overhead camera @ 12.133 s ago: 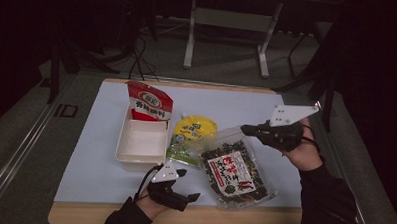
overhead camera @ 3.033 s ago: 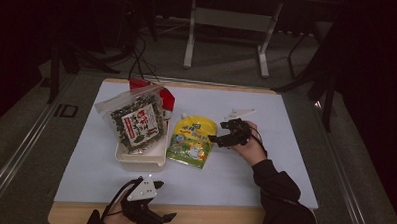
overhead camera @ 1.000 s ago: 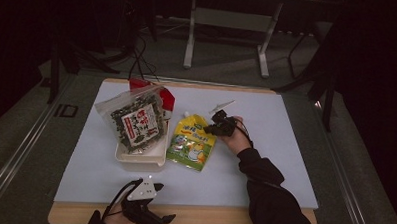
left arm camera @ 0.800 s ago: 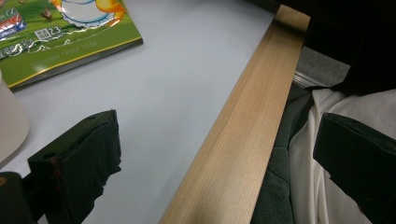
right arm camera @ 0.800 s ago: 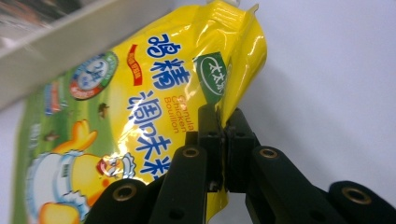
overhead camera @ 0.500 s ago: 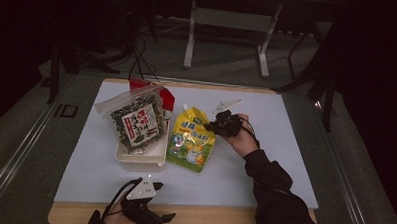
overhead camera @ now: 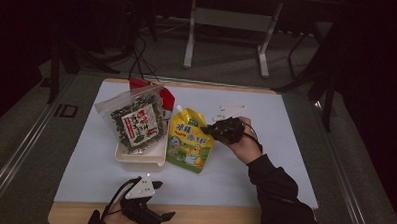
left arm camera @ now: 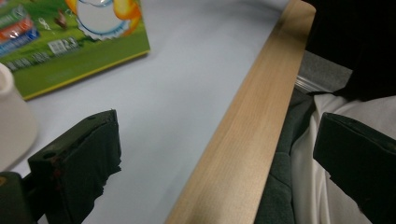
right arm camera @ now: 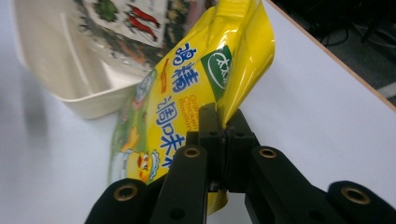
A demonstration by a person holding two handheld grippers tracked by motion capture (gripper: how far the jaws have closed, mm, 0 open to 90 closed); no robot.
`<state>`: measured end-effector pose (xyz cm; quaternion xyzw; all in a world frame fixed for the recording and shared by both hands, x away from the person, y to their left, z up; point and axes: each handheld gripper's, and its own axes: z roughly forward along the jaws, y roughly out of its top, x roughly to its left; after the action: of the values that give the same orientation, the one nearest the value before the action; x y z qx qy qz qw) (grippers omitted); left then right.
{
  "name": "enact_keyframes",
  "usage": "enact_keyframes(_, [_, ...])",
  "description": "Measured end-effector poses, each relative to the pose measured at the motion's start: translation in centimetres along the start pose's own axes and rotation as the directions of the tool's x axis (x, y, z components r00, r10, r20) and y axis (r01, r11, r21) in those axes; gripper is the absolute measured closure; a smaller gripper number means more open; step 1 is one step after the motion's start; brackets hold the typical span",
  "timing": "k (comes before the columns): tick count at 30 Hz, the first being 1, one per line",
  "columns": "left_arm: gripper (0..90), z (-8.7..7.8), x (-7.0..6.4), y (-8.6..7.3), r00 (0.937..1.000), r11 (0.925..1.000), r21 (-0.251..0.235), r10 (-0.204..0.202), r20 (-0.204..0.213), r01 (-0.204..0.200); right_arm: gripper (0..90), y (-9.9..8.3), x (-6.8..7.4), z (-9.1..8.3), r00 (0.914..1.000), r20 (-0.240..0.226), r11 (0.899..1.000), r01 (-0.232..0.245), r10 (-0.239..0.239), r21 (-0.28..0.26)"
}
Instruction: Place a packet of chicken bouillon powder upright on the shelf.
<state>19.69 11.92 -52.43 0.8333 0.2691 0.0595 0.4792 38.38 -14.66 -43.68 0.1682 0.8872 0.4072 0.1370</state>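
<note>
table (overhead camera: pixel 285 160): white top, wood edge | on it: white tray (overhead camera: pixel 140 159), yellow pouch (overhead camera: pixel 189 144), partly lifted perhaps

yellow pouch (right arm camera: pixel 187 107) reads "Chicken Bouillon"

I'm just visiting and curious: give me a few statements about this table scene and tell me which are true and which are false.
1. The right claw is shut on an edge of the yellow pouch. True.
2. The left claw holds the seaweed bag. False: it is open, with nothing between its jaws, near the table's wooden front edge.
3. The seaweed bag lies on top of the white tray. True.
4. The yellow pouch is inside the white tray. False: it lies on the table beside the tray, partly lifted by the right claw.
5. A red packet shows behind the seaweed bag. True.
</note>
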Motion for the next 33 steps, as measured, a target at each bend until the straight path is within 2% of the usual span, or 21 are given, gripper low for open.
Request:
enact_keyframes(5, [2.2, -0.6, 0.4, 0.6, 0.9994, 0.9989, -0.041, 0.020, -0.027, -0.021, 88.3, -0.1, 1.4, -0.9, 0.9994, -0.019, 0.999, 0.029, -0.029, -0.031])
enact_keyframes(9, [4.9, -1.2, 1.0, 1.6, 0.9972, 0.9978, -0.051, 0.039, -0.063, -0.043, 88.3, 0.1, 2.5, -1.5, 0.9978, -0.039, 0.998, 0.052, -0.054, -0.048])
enact_keyframes(11, [6.2, -1.5, 1.2, 2.2, 0.9957, 0.9973, -0.057, 0.040, -0.083, -0.045, 88.2, 0.1, 3.0, -1.7, 0.9965, -0.055, 0.997, 0.060, -0.063, -0.056])
enact_keyframes(13, [7.6, -1.9, 1.5, 2.8, 0.9932, 0.9974, -0.057, 0.038, -0.110, -0.045, 88.1, 0.2, 3.4, -1.8, 0.9953, -0.046, 0.995, 0.083, -0.085, -0.054])
enact_keyframes(15, [7.8, -2.2, 2.0, 3.4, 0.9914, 0.9967, -0.072, 0.028, -0.128, -0.038, 87.8, 0.2, 3.6, -1.9, 0.9953, -0.057, 0.995, 0.075, -0.078, -0.061])
enact_keyframes(17, [9.4, -2.6, 2.6, 4.0, 0.9849, 0.9953, -0.085, 0.030, -0.171, -0.045, 87.6, 0.3, 3.8, -1.9, 0.9942, -0.066, 0.995, 0.080, -0.084, -0.061])
enact_keyframes(19, [10.4, -2.9, 3.5, 4.6, 0.9802, 0.9955, -0.089, 0.013, -0.198, -0.031, 87.5, 0.3, 4.0, -2.1, 0.9933, -0.086, 0.995, 0.072, -0.077, -0.067])
enact_keyframes(23, [13.1, -3.5, 5.2, 5.8, 0.9763, 0.9937, -0.112, -0.016, -0.216, -0.008, 87.5, 0.2, 4.3, -2.2, 0.9928, -0.083, 0.994, 0.082, -0.087, -0.067])
enact_keyframes(24, [15.1, -3.5, 5.7, 6.1, 0.9707, 0.9941, -0.108, -0.013, -0.240, -0.014, 87.5, 0.2, 4.3, -2.2, 0.9929, -0.083, 0.995, 0.081, -0.086, -0.067])
enact_keyframes(26, [16.5, -3.5, 6.6, 6.7, 0.9666, 0.9941, -0.107, -0.011, -0.256, -0.017, 87.5, 0.2, 4.4, -2.2, 0.9923, -0.083, 0.994, 0.086, -0.091, -0.066])
enact_keyframes(27, [19.6, -3.5, 6.9, 6.9, 0.9593, 0.9934, -0.112, -0.005, -0.282, -0.027, 87.5, 0.2, 4.5, -2.2, 0.9922, -0.082, 0.994, 0.088, -0.093, -0.066])
enact_keyframes(28, [23.6, -3.5, 7.2, 7.2, 0.9557, 0.9919, -0.122, -0.003, -0.294, -0.035, 87.5, 0.2, 4.5, -2.2, 0.9917, -0.089, 0.994, 0.087, -0.093, -0.066])
enact_keyframes(29, [30.3, -3.5, 7.5, 7.4, 0.9564, 0.9915, -0.124, 0.002, -0.292, -0.040, 87.5, 0.2, 4.6, -2.3, 0.9913, -0.089, 0.994, 0.091, -0.097, -0.065])
enact_keyframes(30, [34.9, -3.5, 7.7, 7.7, 0.9522, 0.9907, -0.127, 0.009, -0.305, -0.050, 87.5, 0.3, 4.7, -2.3, 0.9908, -0.091, 0.993, 0.094, -0.100, -0.066])
enact_keyframes(33, [49.4, -3.1, 8.5, 8.3, 0.9500, 0.9903, -0.123, 0.023, -0.311, -0.064, 87.5, 0.4, 4.9, -2.3, 0.9896, -0.099, 0.993, 0.098, -0.105, -0.069])
